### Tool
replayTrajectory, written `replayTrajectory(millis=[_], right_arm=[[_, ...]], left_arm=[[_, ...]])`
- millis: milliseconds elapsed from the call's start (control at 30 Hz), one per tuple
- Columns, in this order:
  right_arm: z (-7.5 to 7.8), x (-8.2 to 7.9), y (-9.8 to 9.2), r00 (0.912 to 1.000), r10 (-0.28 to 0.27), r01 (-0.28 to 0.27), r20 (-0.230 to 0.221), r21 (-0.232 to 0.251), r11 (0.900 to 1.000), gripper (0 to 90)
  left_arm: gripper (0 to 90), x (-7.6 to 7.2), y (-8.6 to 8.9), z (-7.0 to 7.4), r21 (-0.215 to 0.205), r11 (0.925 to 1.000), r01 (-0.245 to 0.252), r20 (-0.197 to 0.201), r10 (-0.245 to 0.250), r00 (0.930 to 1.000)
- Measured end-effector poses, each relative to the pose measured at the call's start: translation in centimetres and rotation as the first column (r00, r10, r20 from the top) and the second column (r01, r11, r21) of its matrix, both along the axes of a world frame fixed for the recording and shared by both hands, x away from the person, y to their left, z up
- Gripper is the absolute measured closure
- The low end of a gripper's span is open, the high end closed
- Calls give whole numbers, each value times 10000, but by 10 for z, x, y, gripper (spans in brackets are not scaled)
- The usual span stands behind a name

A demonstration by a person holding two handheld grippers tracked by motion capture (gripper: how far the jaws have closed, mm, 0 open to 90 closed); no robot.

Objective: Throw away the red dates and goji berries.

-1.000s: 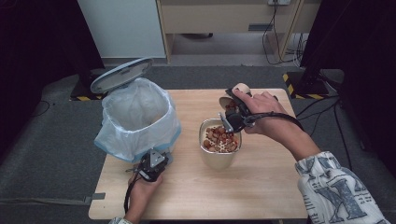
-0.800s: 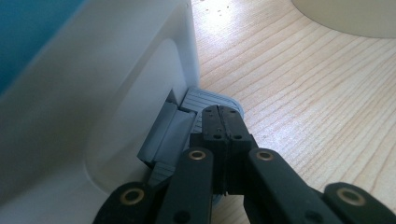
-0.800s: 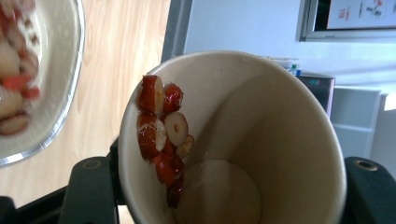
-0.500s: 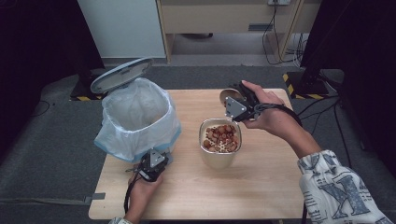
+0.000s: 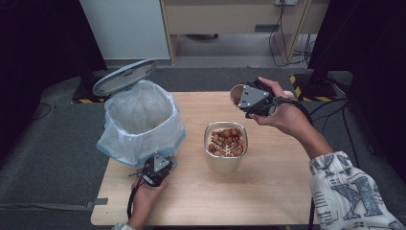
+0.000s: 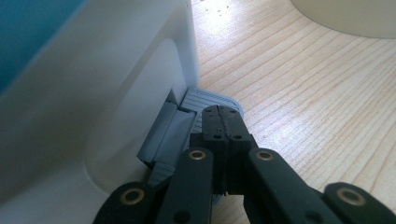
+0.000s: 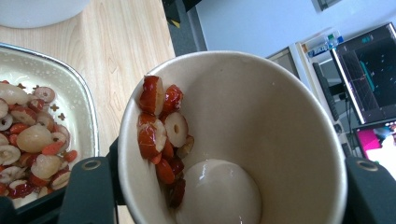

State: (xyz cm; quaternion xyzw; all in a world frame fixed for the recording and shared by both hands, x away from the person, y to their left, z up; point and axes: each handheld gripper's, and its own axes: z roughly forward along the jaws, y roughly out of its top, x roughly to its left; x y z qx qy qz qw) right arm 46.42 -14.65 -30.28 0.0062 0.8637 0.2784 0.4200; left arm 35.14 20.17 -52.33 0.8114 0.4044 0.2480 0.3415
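Paper cup [image 5: 236,94] raised beyond bowl [image 5: 225,142]

No text, label or number can be read; the sleeve [image 5: 352,191] bears large letter-like shapes, unreadable

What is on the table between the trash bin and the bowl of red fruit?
Nothing. In the high view, bare wood of the table separates the trash bin from the bowl.

We saw a pale wooden worktop [image 5: 282,191] standing on grey carpet [image 5: 52,143], with black cables [image 5: 287,28] trailing behind it and lit monitors [image 7: 369,79] beyond.
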Motion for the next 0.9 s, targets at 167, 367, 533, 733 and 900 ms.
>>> replayTrajectory(millis=[167, 367, 533, 733, 900], right_arm=[[2, 3, -6, 9994, -83, 100, -325, 513, 9986, 341], [4, 5, -11, 9977, -98, 161, -677, 939, 9955, 340], [5, 8, -16, 9967, -147, 246, -803, 1236, 9920, 340], [8, 10, -26, 9945, -251, 418, -1015, 1666, 9851, 339], [10, 12, -34, 9928, -336, 544, -1151, 1829, 9816, 339]], left_arm=[[894, 0, 0, 0, 2, 10000, 2, 2, -2, 10000], [894, 0, 0, 0, -4, 10000, 3, 3, -3, 10000], [893, 0, 0, 0, -2, 10000, 6, 3, -6, 10000], [894, 0, 0, 0, -2, 10000, 8, 5, -8, 10000], [894, 0, 0, 0, 12, 10000, 12, 3, -12, 10000]])
